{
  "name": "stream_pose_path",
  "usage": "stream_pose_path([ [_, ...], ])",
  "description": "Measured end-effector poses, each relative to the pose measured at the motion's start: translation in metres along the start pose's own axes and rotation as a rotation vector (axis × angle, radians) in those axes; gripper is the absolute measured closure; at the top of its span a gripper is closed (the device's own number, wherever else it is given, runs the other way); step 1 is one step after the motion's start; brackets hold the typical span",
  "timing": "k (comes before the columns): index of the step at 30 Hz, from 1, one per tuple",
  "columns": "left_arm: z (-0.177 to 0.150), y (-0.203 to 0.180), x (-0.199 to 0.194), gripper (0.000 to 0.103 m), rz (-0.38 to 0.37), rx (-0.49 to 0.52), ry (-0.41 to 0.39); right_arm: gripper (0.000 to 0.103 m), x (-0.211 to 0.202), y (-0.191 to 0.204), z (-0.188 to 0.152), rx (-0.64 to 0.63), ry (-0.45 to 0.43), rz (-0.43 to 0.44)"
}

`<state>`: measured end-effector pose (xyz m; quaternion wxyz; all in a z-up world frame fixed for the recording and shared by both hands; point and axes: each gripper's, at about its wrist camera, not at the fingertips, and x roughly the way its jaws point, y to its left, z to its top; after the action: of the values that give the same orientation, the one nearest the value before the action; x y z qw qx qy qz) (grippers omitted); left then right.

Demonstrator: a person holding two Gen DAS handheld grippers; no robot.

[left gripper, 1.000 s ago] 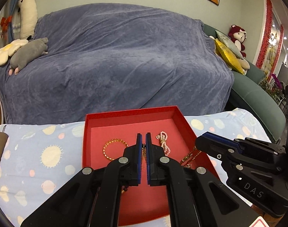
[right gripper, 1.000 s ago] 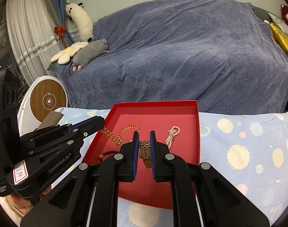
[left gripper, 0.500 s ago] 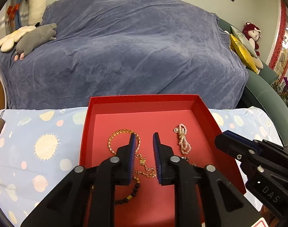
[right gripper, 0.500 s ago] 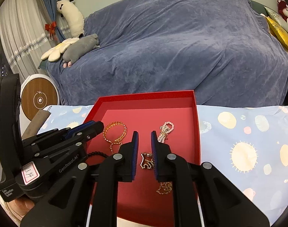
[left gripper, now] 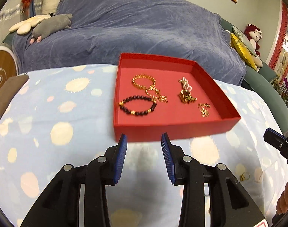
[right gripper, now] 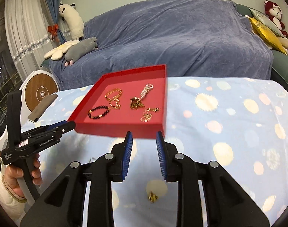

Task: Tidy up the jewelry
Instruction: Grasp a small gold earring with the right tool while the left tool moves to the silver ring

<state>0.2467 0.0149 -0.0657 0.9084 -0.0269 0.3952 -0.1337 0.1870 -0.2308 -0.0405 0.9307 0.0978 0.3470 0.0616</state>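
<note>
A shallow square red cardboard tray [left gripper: 174,130] sits on the pale blue cloth printed with cream suns and pink dots [left gripper: 55,113], toward the far side of the table in front of the sofa draped in a grey-blue throw [left gripper: 134,28]. Its floor is a softer coral red and the jewelry lies loose on it. At the near left is a dark beaded bracelet with gold spacers [left gripper: 137,106]; beyond it is a gold chain bracelet looped in a ring with a trailing tail [left gripper: 144,82]. At the far right lies a small pink-white pearl strand [left gripper: 185,82], with a bunched gold watch-like band [left gripper: 185,96] just beside it and a thin gold chain [left gripper: 204,109] nearer the right wall. On the cloth outside the tray, near the right gripper, lies a small gold ring-like piece [right gripper: 153,196].

The left gripper [left gripper: 144,141] and the right gripper [right gripper: 144,138] hover over bare cloth on the near side of the tray; the jaws of both are opening, with nothing between them.

A second ago both grippers were inside the tray with fingers nearly shut, the right pair closed on the gold band. Since then both have pulled back toward the near side, clear of the tray wall, and the band rests on the tray floor.
</note>
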Motion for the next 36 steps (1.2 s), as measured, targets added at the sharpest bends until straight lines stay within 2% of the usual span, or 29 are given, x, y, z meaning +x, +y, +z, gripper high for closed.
stream_pose_path([
  [5,-0.049,0.002,-0.016,0.067,0.034,-0.021,0.026,0.076,-0.017,-0.009,-0.048,0.062,0.051,0.004],
  [10,-0.073,-0.002,-0.025,0.067,0.039,-0.033,0.032,0.076,-0.006,-0.006,-0.076,0.072,0.104,-0.007],
  [14,-0.076,-0.002,-0.028,0.067,0.033,-0.045,0.024,0.076,0.000,0.001,-0.079,0.035,0.094,-0.031],
  [21,-0.080,-0.014,-0.026,0.067,0.015,-0.012,0.030,0.076,0.014,0.001,-0.068,0.035,0.075,-0.051],
  [24,-0.079,-0.021,-0.024,0.067,0.000,0.003,0.032,0.080,0.018,0.003,-0.068,0.031,0.075,-0.050],
  [31,-0.077,-0.042,-0.021,0.067,-0.045,0.068,0.042,0.101,0.020,0.008,-0.069,0.005,0.082,-0.060],
  [36,-0.070,-0.060,-0.015,0.067,-0.099,0.094,0.061,0.102,0.016,0.007,-0.071,0.015,0.074,-0.053],
])
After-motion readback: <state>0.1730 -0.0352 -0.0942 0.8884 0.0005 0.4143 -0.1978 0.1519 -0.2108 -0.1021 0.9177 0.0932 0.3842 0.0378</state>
